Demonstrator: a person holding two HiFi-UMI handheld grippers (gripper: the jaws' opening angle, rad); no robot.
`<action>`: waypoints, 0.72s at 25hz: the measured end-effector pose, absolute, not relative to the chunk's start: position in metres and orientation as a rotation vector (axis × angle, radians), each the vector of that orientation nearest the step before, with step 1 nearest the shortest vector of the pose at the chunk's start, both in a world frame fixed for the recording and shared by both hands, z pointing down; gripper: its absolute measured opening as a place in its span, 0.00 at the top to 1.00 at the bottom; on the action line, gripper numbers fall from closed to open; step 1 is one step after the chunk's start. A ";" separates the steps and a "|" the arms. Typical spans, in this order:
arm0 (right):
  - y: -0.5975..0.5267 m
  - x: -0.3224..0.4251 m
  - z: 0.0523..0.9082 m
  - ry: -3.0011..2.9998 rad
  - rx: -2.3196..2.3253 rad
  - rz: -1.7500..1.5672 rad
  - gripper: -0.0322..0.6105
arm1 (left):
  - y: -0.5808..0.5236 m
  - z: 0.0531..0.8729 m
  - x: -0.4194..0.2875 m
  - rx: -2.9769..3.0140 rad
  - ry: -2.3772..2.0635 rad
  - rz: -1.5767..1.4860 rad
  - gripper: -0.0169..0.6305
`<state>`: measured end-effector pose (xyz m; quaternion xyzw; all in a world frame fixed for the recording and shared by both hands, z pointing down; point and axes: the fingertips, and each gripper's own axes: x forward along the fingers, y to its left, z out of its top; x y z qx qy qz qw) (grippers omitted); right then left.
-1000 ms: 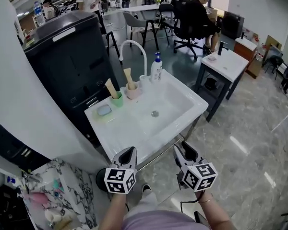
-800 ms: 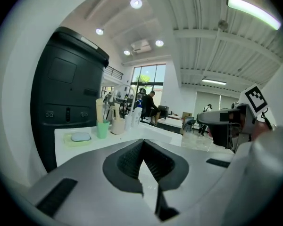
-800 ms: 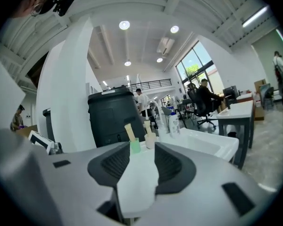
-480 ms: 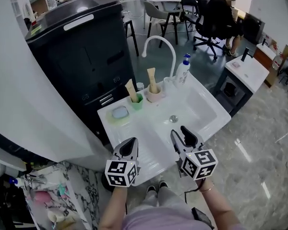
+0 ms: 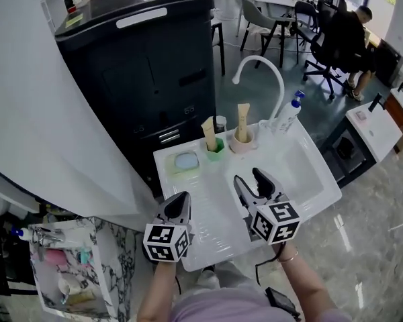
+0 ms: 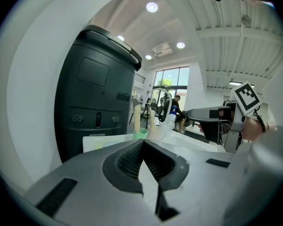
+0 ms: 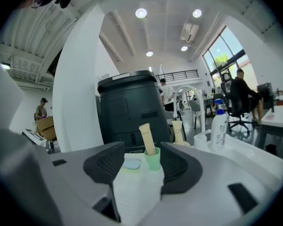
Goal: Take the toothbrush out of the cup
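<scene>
A green cup [image 5: 216,149] with a beige toothbrush [image 5: 209,133] upright in it stands at the back of the white sink unit [image 5: 211,213]. In the right gripper view the green cup [image 7: 153,160] and its toothbrush [image 7: 146,138] lie straight ahead, some way beyond the jaws. My right gripper [image 5: 249,178] is open over the basin; its jaws have just been opening and nothing is between them. My left gripper [image 5: 179,201] is shut and empty, over the sink's near left part. A beige cup [image 5: 242,141] holds a second beige brush [image 5: 243,115].
A blue soap dish [image 5: 186,161] lies left of the green cup. A white arched tap [image 5: 260,69] and a pump bottle [image 5: 289,115] stand at the sink's back right. A tall black cabinet [image 5: 141,59] rises behind. A marbled cart [image 5: 74,274] sits at lower left.
Both grippers have moved forward over the sink toward the cups. The right gripper's jaws stand wider apart than before. The left gripper stays shut.
</scene>
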<state>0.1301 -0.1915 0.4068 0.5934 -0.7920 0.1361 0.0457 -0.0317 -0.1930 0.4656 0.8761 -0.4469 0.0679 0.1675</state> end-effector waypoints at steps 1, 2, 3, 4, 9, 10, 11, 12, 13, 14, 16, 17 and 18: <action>-0.200 0.128 0.408 -2.431 1.784 0.416 0.59 | -0.196 0.467 -0.034 2.476 -1.295 0.192 0.97; -0.208 0.126 0.410 -2.442 1.757 0.417 0.59 | -0.199 0.468 -0.036 2.461 -1.317 0.191 0.97; -0.216 0.124 0.411 -2.451 1.732 0.416 0.58 | -0.201 0.470 -0.038 2.447 -1.335 0.190 0.97; -0.223 0.121 0.413 -2.457 1.709 0.414 0.58 | -0.204 0.471 -0.040 2.435 -1.351 0.189 0.97; -0.263 0.110 0.420 -2.475 1.612 0.396 0.56 | -0.216 0.476 -0.047 2.376 -1.423 0.180 0.97; -0.271 0.107 0.421 -2.478 1.594 0.390 0.56 | -0.218 0.477 -0.050 2.365 -1.438 0.179 0.97; -0.279 0.104 0.422 -2.481 1.577 0.383 0.56 | -0.220 0.477 -0.052 2.355 -1.452 0.178 0.97; -0.287 0.101 0.423 -2.483 1.562 0.377 0.56 | -0.222 0.477 -0.053 2.344 -1.466 0.178 0.97; -0.295 0.099 0.425 -2.483 1.548 0.371 0.56 | -0.223 0.478 -0.055 2.335 -1.479 0.178 0.97; -0.302 0.096 0.427 -2.482 1.536 0.364 0.56 | -0.225 0.479 -0.056 2.325 -1.491 0.178 0.97; -0.317 0.092 0.431 -2.475 1.518 0.351 0.56 | -0.228 0.481 -0.060 2.306 -1.515 0.179 0.97; -0.325 0.090 0.433 -2.470 1.512 0.344 0.55 | -0.229 0.482 -0.062 2.297 -1.525 0.179 0.97; -0.331 0.088 0.435 -2.464 1.506 0.337 0.55 | -0.231 0.484 -0.064 2.287 -1.535 0.178 0.97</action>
